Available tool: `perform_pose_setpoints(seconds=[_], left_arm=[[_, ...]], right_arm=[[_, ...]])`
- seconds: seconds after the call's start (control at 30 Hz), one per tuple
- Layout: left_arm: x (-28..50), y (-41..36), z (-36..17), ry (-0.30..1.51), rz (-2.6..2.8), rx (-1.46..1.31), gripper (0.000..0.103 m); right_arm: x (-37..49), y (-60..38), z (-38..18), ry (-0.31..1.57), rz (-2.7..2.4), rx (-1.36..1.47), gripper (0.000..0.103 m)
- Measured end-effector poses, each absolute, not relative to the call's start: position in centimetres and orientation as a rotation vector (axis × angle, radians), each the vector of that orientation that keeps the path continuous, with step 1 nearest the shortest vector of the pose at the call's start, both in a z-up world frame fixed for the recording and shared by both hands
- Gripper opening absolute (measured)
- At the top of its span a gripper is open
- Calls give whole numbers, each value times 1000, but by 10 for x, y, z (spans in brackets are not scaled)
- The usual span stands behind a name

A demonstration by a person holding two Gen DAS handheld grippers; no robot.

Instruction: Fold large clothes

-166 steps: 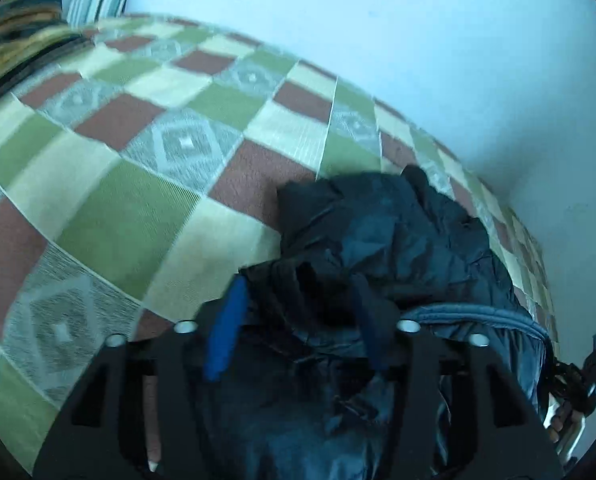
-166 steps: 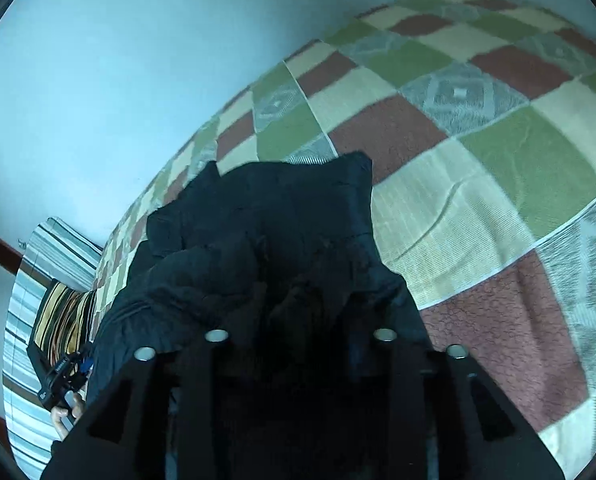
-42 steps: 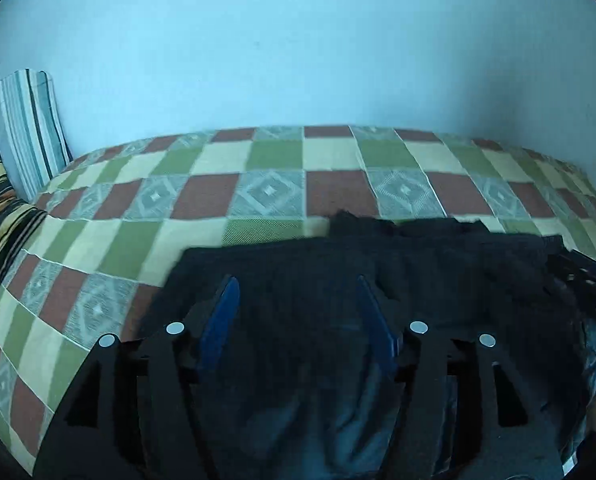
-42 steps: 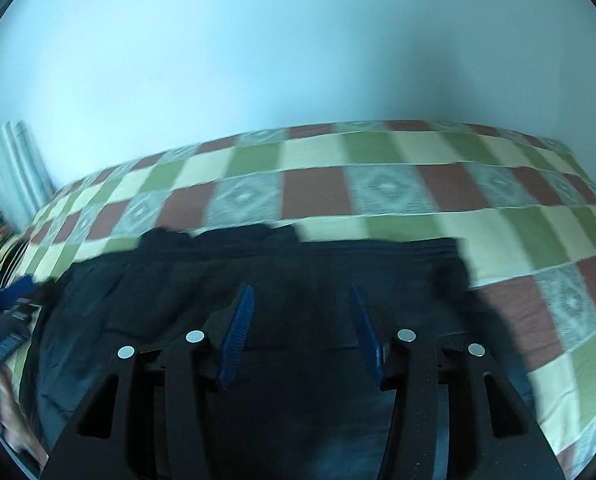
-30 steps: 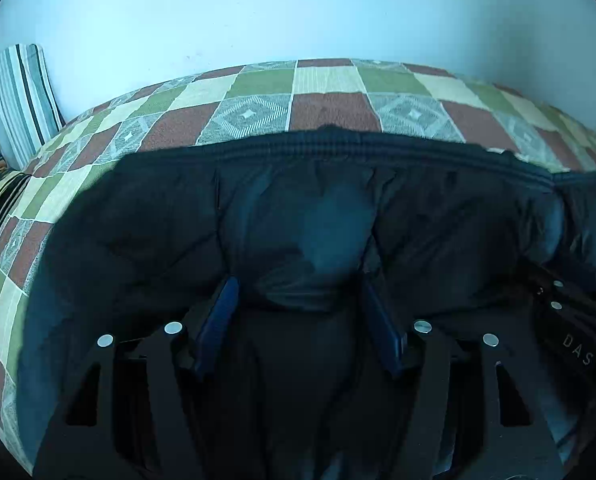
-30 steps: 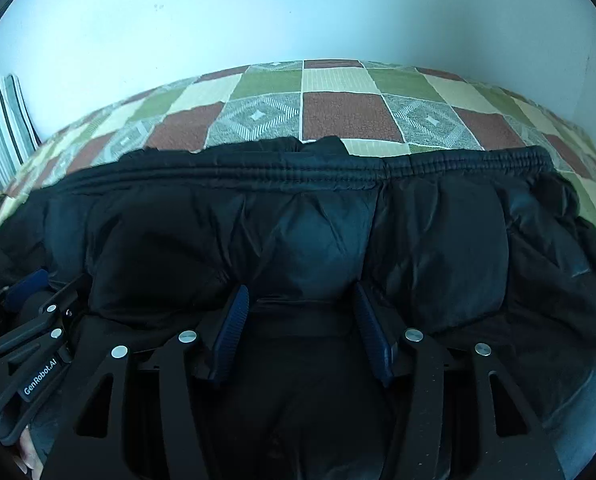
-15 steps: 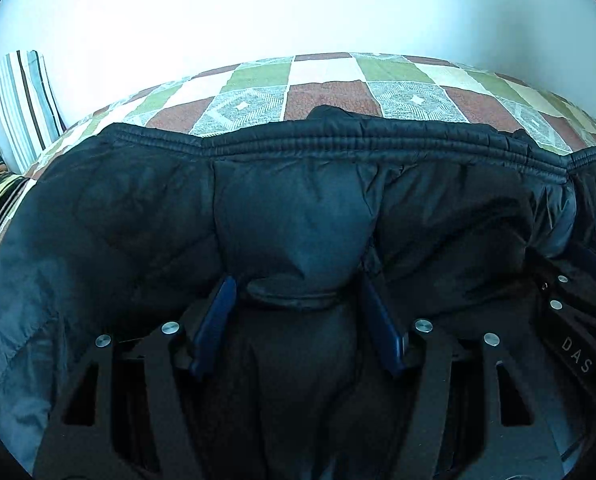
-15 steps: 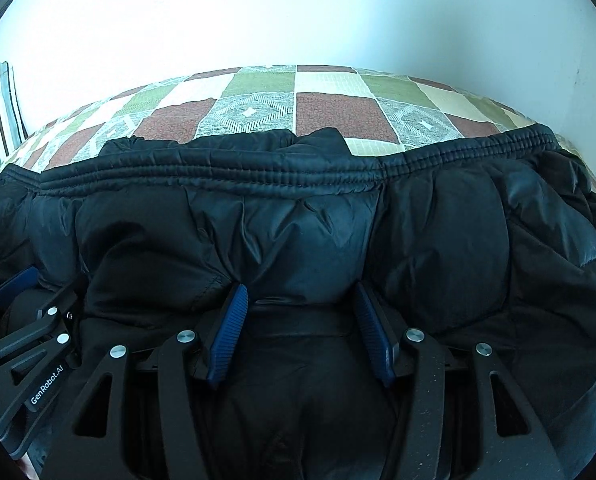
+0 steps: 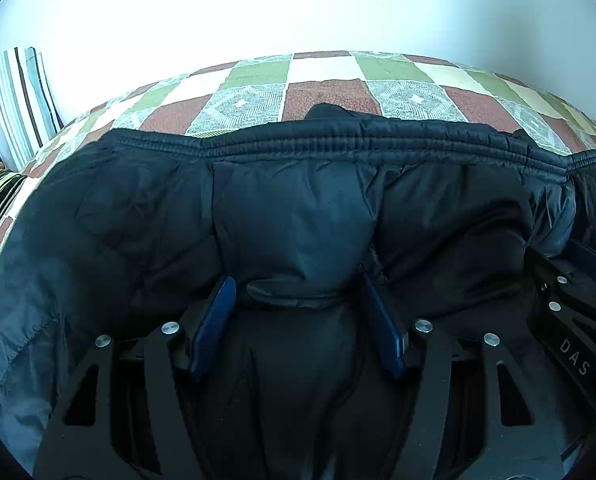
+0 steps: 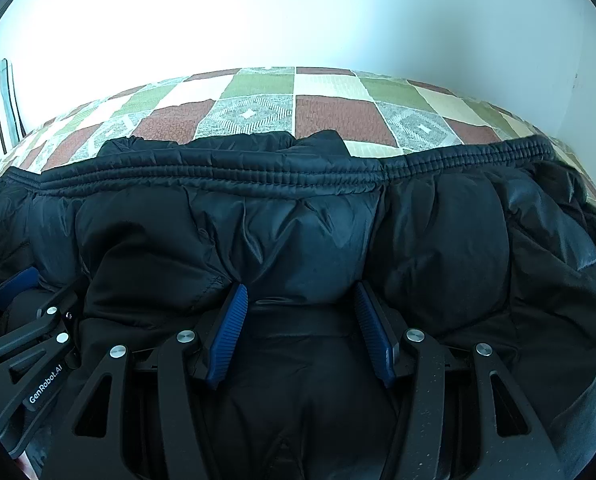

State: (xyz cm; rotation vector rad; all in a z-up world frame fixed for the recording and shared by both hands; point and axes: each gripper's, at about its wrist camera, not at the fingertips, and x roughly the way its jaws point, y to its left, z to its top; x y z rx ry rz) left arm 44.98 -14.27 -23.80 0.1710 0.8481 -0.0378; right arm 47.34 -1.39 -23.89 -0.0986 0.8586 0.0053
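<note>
Your left gripper (image 9: 298, 300) and right gripper (image 10: 300, 312) each pinch a puffy fold of the black padded jacket (image 9: 298, 208) between blue pads — jaws only partly closed by its bulk. The jacket spreads across the checkered bedspread (image 9: 326, 94), ribbed hem (image 10: 258, 174) farthest from you, grippers side by side.

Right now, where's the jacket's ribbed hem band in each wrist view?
Left wrist: the hem band runs across the upper middle, dipping to the right edge, above the left claw.
Right wrist: the hem band crosses the middle, rising at the right.
Shared landmark: the checkered bedspread behind it.
</note>
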Motion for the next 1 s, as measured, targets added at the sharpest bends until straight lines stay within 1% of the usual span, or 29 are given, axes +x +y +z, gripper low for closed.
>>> perform_pose_setpoints(seconds=[0.03,0.1,0.17,0.23,0.3,0.4,0.47,0.57,0.7,0.87,1.0], left_arm=[[450,-143,-235,849,-37,173,64],[448,-141,-228,853,-44,160,65],[444,-132,-217,873,-66,124,69],[436,-119,-207,880,-82,86,74],[421,-101,-196,868,-81,62,76],[390,-56,-180,832,-73,35,82],[364,-18,-175,820,-56,2,82],[328,15,-173,823,-11,-64,82],[290,57,-180,826,30,-200,83],[289,79,-196,859,16,-299,83],[299,81,-208,873,2,-331,84]], right_arm=[[474,-14,-237,860,3,-102,56],[472,-14,-228,859,-2,-113,61],[464,-22,-213,847,7,-86,69],[449,-38,-197,810,-3,-42,74],[432,-59,-183,791,-11,-13,74],[401,-103,-166,769,-17,7,74],[378,-137,-159,759,-34,8,75],[346,-188,-152,764,-69,53,77],[315,-244,-159,798,-118,161,78],[308,-275,-183,874,-134,286,78],[310,-275,-197,902,-129,296,79]])
